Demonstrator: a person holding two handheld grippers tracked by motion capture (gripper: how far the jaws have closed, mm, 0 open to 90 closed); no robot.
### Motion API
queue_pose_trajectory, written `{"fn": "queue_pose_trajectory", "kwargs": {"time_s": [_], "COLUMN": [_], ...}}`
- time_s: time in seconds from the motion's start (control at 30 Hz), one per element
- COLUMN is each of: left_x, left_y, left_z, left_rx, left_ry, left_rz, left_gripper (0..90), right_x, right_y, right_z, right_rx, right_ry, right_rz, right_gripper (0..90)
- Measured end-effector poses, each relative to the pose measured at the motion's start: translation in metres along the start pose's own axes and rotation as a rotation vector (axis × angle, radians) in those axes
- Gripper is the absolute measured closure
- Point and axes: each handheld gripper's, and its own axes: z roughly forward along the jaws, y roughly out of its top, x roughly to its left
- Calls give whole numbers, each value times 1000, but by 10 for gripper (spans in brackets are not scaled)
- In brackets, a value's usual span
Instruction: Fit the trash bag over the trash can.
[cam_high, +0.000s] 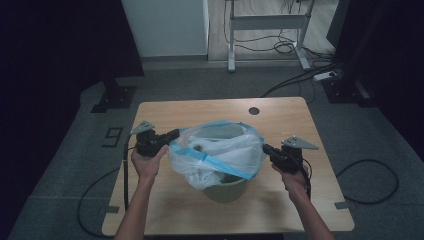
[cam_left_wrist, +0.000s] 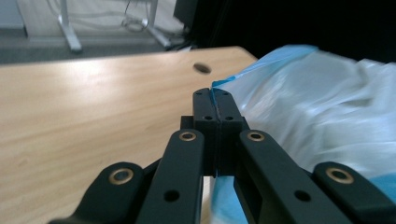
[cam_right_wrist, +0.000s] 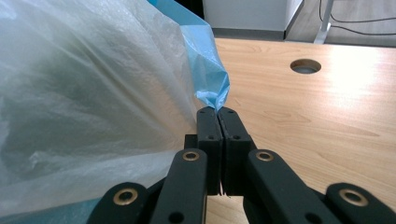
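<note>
A clear plastic bag (cam_high: 220, 152) with a blue rim hangs over a small green bin (cam_high: 226, 189) in the middle of the wooden table (cam_high: 280, 120). My left gripper (cam_high: 175, 134) is shut on the bag's blue rim at its left side; in the left gripper view the thin blue edge (cam_left_wrist: 214, 95) runs between the closed jaws (cam_left_wrist: 215, 112). My right gripper (cam_high: 265, 148) is shut on the rim at the bag's right side, where the blue band (cam_right_wrist: 210, 70) bunches into the closed jaws (cam_right_wrist: 218, 122). The bag (cam_right_wrist: 84, 102) is stretched between the two grippers.
A round cable hole (cam_high: 254, 110) sits near the table's far edge. Beyond the table stand a white cabinet (cam_high: 165, 27) and a desk frame (cam_high: 267, 22) with loose cables on the floor. A cable (cam_high: 370, 182) loops on the carpet at the right.
</note>
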Motion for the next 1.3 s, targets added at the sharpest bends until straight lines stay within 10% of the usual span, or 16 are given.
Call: {"fn": "queue_pose_trajectory", "kwargs": {"time_s": [0.27, 0.73, 1.3], "left_x": [2, -9, -8], "left_y": [-15, -31, -40], "left_z": [7, 22, 30], "left_rx": [-12, 164, 244], "left_ry": [-5, 6, -6], "left_rz": [6, 60, 0], "left_gripper": [898, 898, 898], "right_x": [-4, 5, 9], "right_y": [-10, -15, -16], "right_z": [8, 15, 28], "right_rx": [24, 82, 160], "right_ry": [-2, 1, 11], "right_rz": [8, -28, -27], "right_gripper": [876, 877, 878]}}
